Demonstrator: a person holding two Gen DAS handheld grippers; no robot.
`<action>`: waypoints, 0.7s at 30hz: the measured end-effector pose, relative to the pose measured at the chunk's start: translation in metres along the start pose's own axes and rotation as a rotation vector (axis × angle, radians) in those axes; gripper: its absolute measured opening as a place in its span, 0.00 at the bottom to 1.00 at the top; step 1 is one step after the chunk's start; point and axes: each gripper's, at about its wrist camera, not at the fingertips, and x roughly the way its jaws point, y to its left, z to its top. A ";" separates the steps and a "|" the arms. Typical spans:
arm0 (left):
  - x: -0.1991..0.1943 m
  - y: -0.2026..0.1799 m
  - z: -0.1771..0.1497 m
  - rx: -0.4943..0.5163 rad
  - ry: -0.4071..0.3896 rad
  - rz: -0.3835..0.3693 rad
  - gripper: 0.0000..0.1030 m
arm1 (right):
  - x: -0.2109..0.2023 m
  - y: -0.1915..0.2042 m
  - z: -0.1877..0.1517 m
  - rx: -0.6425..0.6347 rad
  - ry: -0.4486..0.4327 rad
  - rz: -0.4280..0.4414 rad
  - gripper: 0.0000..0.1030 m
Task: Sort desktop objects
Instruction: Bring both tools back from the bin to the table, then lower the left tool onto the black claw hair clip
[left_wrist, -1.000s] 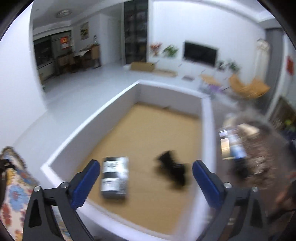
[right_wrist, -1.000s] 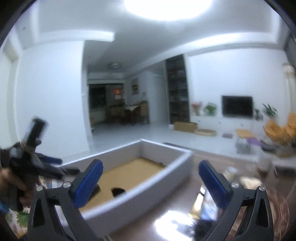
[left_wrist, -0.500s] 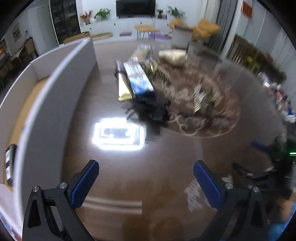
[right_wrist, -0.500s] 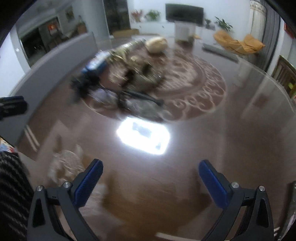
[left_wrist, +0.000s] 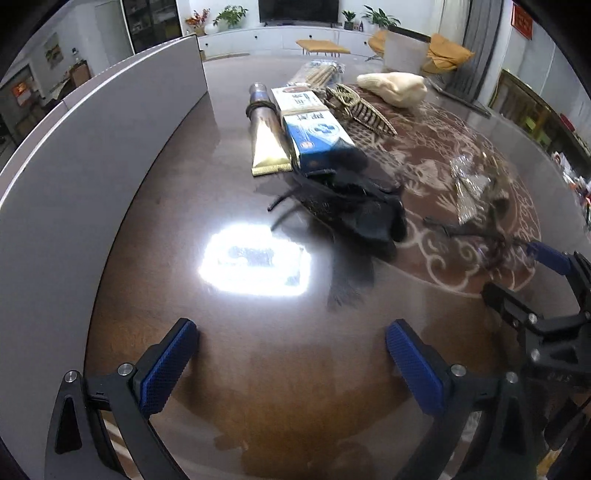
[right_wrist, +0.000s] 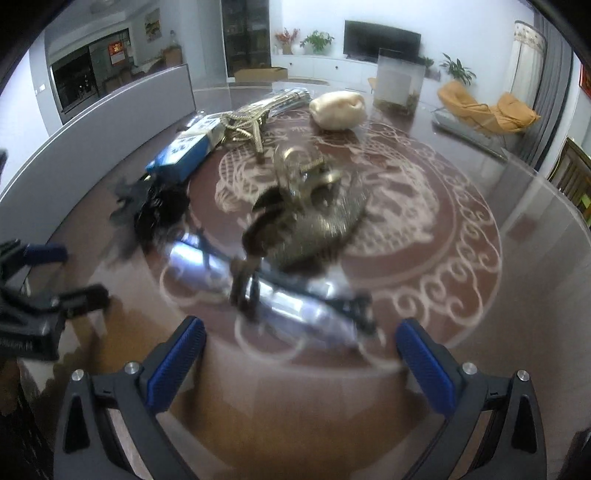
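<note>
- Hovering low over the glossy dark table (left_wrist: 295, 387), the left gripper (left_wrist: 291, 354) has its 2 blue pads spread wide with nothing between them.
- Same deal on the other side: the right gripper (right_wrist: 301, 354) is spread wide and empty too, sitting just short of a blurry clear-wrapped item (right_wrist: 295, 299) with dark straps across it.
- The stuff to sort is bunched up mid-table, partly on a brown mat with pale swirls (right_wrist: 424, 221).
- Left wrist view: a gold tube (left_wrist: 264, 133) lies right beside a blue and white box (left_wrist: 317, 133), both pointing away from the camera.
- A black fabric pouch (left_wrist: 354, 206) with loose cords sits at the near end of that box, touching it as far as I can tell.
- Behind the box there's a striped gold-ish thing (left_wrist: 360, 109), too fuzzy to name.
- A cream lumpy bundle (left_wrist: 393, 86) is at the far end, well apart from both grippers.
- A crinkly silver wrapper (left_wrist: 467, 188) sits out on the mat to the right.
- Right wrist view shows a heap of shiny metallic bits (right_wrist: 310, 199) at the mat's middle, blurred, can't say what they are.
- A tall grey bin wall (left_wrist: 74, 177) curves along the table's left side.
- The right gripper also shows at the right edge of the left view.
</note>
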 end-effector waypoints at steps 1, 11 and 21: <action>0.001 0.000 0.002 -0.002 -0.008 0.001 1.00 | 0.004 0.000 0.005 0.002 0.000 -0.001 1.00; 0.004 0.001 0.006 -0.006 -0.072 -0.003 1.00 | 0.014 -0.004 0.021 0.012 0.001 -0.004 1.00; 0.001 0.002 0.003 -0.013 -0.078 0.002 1.00 | 0.014 -0.004 0.021 0.012 0.001 -0.004 1.00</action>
